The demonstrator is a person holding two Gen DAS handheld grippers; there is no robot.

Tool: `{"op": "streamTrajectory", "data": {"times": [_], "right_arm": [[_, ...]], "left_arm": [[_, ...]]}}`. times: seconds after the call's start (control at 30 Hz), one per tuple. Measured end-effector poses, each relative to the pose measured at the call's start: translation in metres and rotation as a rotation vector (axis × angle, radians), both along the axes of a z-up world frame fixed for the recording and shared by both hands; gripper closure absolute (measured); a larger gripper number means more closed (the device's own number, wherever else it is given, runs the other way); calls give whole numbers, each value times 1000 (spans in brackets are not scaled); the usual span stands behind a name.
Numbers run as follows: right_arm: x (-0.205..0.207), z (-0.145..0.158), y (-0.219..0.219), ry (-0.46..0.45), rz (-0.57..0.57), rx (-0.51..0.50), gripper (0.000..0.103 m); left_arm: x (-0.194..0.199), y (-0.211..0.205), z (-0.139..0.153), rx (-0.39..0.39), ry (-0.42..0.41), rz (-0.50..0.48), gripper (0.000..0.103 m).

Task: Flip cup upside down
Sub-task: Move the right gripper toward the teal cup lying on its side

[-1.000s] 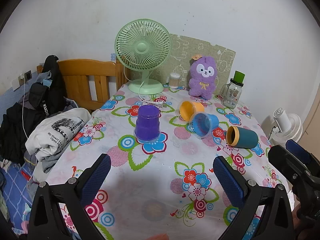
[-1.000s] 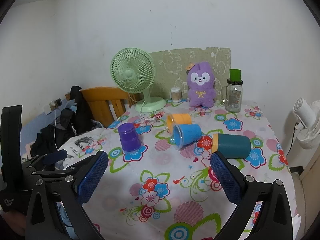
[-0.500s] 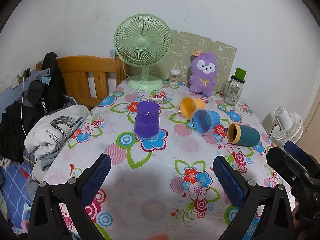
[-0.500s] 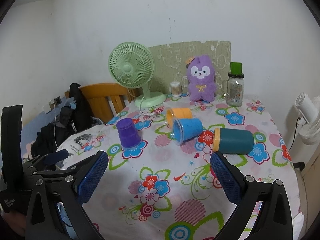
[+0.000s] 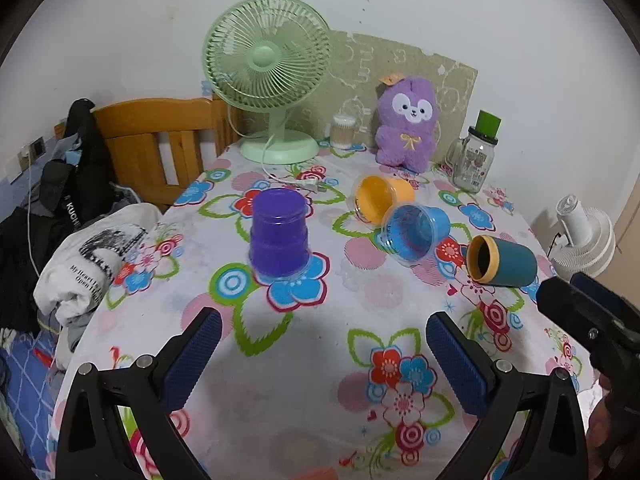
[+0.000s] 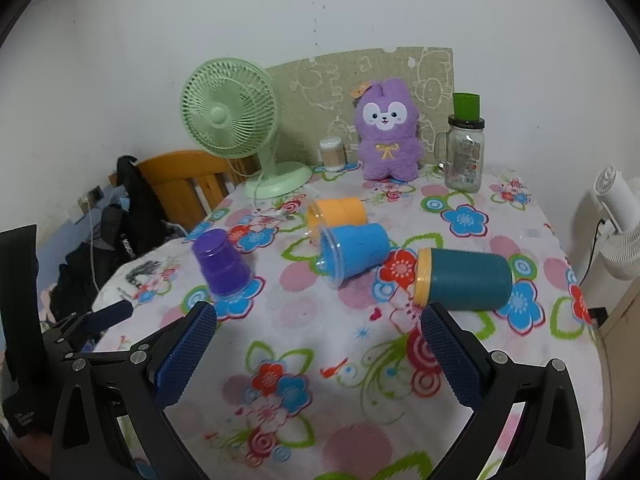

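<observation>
A purple cup (image 5: 279, 236) stands upside down on the floral tablecloth (image 5: 320, 360); it also shows in the right wrist view (image 6: 222, 264). An orange cup (image 5: 380, 198), a blue cup (image 5: 414, 230) and a teal cup with a yellow rim (image 5: 502, 260) lie on their sides. In the right wrist view the teal cup (image 6: 464, 278) lies just beyond my right finger. My left gripper (image 5: 320, 360) is open and empty, short of the purple cup. My right gripper (image 6: 318, 354) is open and empty, short of the blue cup (image 6: 354, 254).
A green desk fan (image 5: 268, 80), a cotton swab jar (image 5: 343, 131), a purple plush toy (image 5: 406, 130) and a glass jar with a green lid (image 5: 476, 158) stand along the back. A wooden chair (image 5: 160, 144) and clothes (image 5: 80, 240) are at left. A white fan (image 6: 620, 220) is at right.
Both grippers have moved forward toward the cups, which now look larger and nearer. The cups have not moved. Both grippers stay open.
</observation>
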State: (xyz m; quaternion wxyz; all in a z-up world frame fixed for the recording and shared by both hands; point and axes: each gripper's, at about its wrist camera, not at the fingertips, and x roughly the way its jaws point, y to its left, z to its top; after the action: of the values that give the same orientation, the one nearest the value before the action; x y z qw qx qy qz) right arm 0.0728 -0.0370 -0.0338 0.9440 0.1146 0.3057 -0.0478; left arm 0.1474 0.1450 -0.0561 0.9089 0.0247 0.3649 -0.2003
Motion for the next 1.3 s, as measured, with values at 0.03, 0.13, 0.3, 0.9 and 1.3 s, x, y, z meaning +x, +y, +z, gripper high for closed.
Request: {"op": "streamTrajectory", "data": {"times": [0.03, 0.13, 0.3, 0.9, 1.3], "right_arm": [[5, 0, -3, 6, 2, -3, 0], [22, -1, -13, 30, 0, 1, 0], [54, -3, -33, 61, -17, 98, 0], [107, -15, -102, 194, -54, 16, 0], [94, -54, -132, 305, 244, -222, 0]], "left_arm": [[5, -3, -1, 3, 4, -4, 0], [18, -10, -5, 7, 12, -8, 0], [43, -28, -9, 29, 13, -29, 0], [84, -65, -16, 51, 23, -96, 0], [70, -96, -28, 58, 69, -139, 0]]}}
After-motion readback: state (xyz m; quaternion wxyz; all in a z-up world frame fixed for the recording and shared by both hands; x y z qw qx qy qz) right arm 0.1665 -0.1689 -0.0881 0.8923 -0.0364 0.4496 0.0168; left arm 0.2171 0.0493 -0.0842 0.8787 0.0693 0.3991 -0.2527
